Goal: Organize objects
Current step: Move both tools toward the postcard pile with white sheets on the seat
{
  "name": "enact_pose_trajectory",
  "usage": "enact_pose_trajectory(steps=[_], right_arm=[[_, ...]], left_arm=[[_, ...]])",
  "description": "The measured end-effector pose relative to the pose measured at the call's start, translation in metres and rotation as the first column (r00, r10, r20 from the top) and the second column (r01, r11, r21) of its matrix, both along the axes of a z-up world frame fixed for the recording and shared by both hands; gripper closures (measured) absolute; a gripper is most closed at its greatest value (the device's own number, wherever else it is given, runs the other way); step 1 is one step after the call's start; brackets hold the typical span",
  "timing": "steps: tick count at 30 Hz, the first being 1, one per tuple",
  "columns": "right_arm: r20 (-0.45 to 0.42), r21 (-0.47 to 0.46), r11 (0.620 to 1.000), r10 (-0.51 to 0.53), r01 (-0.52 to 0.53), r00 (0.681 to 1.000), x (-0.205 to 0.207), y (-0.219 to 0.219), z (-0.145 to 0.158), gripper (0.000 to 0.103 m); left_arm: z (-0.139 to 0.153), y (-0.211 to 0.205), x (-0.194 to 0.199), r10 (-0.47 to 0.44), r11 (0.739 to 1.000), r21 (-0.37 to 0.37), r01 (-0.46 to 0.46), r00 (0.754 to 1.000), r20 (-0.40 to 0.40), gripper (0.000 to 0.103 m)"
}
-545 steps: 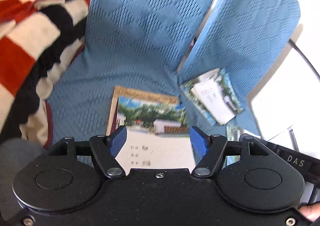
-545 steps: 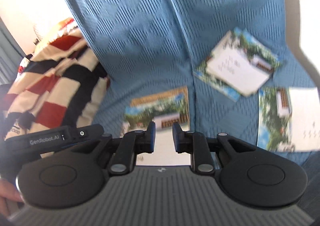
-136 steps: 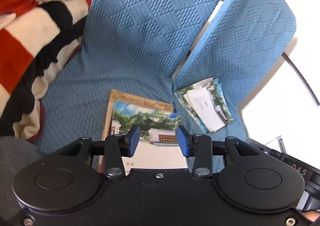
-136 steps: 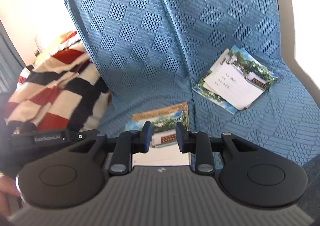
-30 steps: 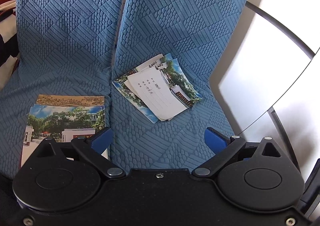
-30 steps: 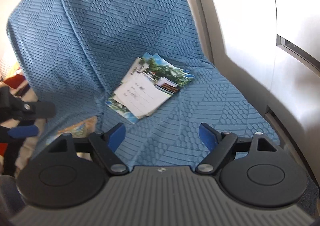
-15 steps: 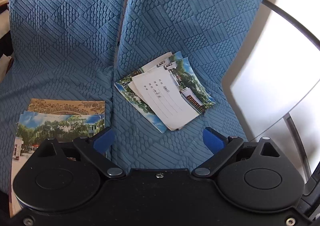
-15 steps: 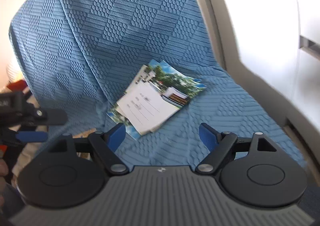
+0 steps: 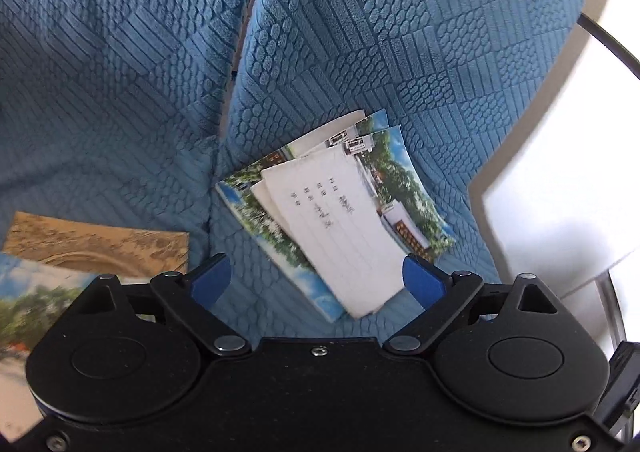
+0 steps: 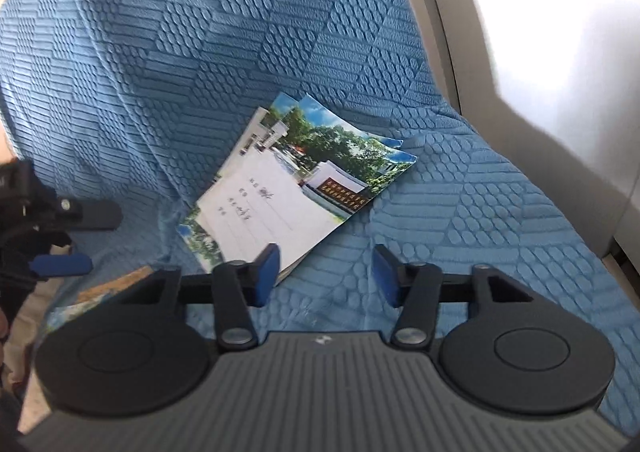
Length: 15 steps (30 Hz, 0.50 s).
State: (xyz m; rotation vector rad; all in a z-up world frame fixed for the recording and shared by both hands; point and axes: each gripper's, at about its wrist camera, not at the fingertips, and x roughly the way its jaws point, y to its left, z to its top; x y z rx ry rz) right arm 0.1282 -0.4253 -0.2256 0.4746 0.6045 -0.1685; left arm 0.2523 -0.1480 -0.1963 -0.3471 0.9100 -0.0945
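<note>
A loose stack of postcards with a white written card on top lies on the right blue sofa cushion; it also shows in the right wrist view. A second pile of postcards lies on the left cushion, with its edge in the right wrist view. My left gripper is open and empty, just short of the right stack's near end. My right gripper is open and empty, its left finger at the stack's near corner. The left gripper's fingers show at the far left of the right wrist view.
The blue quilted sofa cover spreads over seat and backrest, with a seam between the two cushions. A pale armrest and wall border the right side.
Both grippers have moved closer to the right stack of postcards. The right gripper's fingers have narrowed somewhat. The left pile has slid toward the left edge of the left view.
</note>
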Motion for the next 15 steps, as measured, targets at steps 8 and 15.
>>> enact_pose_trajectory(steps=[8,15], right_arm=[[0.000,0.023,0.999,0.034,-0.034,0.999,0.031,-0.011,-0.014,0.059],[-0.056,-0.001,0.999,0.044,-0.044,0.997,0.044,-0.016,-0.026,0.063]], left_arm=[[-0.027,-0.007,0.045,-0.022,0.999,0.033,0.022,1.000,0.002,0.020],[-0.051,0.003,0.093,-0.062,0.996,0.062,0.063,0.998,-0.018,0.022]])
